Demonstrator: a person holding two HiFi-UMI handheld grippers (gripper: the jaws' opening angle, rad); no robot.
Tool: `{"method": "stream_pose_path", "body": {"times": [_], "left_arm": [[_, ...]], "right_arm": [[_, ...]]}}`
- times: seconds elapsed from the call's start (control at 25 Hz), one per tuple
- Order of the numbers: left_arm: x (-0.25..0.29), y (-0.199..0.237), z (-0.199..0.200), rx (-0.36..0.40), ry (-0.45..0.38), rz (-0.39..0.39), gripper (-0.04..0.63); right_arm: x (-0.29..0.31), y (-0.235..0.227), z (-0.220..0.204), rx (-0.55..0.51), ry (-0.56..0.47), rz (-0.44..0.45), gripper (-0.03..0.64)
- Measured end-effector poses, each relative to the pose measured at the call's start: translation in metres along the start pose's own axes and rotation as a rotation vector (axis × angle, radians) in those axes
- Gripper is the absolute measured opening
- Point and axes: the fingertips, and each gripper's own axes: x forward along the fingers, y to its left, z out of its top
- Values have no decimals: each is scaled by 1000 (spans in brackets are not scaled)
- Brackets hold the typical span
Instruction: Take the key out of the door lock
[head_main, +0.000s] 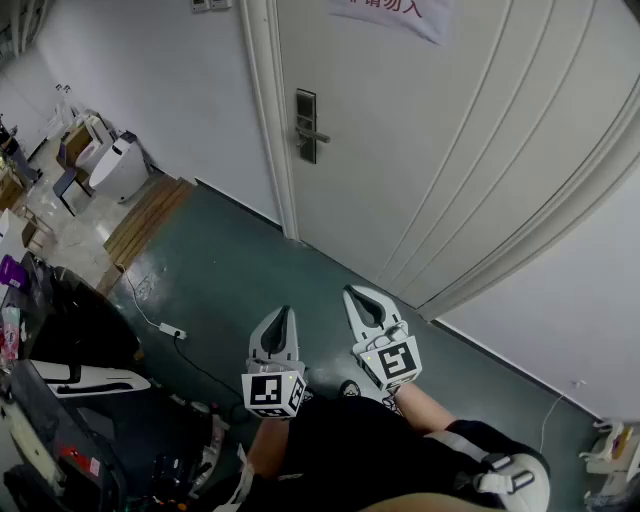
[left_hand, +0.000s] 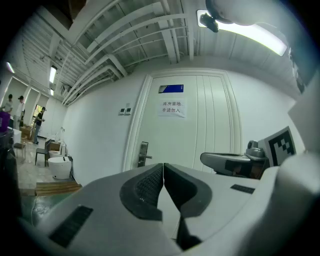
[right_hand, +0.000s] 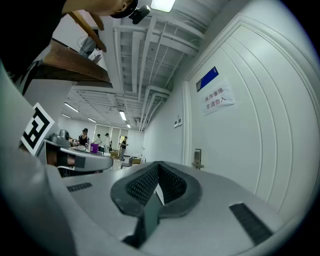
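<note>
Lowest in the head view, the person's dark sleeves hold both tools over the green floor (head_main: 230, 280). The left gripper (head_main: 283, 312) and right gripper (head_main: 352, 292) sit side by side at lower centre, tips toward the door (head_main: 430, 150), well apart from it. Each gripper's own view shows what the head view cannot: the left gripper (left_hand: 163, 165) has its ribbed pads pressed tip to tip with nothing between them, and the right gripper (right_hand: 158, 164) is likewise clenched and empty.

Further off, a power strip (head_main: 172, 330) lies on the floor at left, visible only from the head.

The door lock (head_main: 306, 125) is at upper centre of the head view, on the door's left edge; it appears left of centre in the left gripper view (left_hand: 143, 154) and right of centre in the right gripper view (right_hand: 198, 158). The key is too small to make out in any view.

Only the gripper views show the whole paper notice (left_hand: 173, 108) with the blue plate (left_hand: 171, 89) above it. The right gripper view alone looks far down the room to standing people (right_hand: 84, 136).
</note>
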Motion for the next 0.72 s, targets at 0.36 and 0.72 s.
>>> {"method": "stream_pose_path", "body": {"times": [0.36,0.72], "left_arm": [[-7,42,4,-2,-10,-11,25],[-28,95,-18,-38,28,2,25]], "right_arm": [[30,28,-5,259,-45,63,59],[56,72,-23,264,-13,74,181]]}}
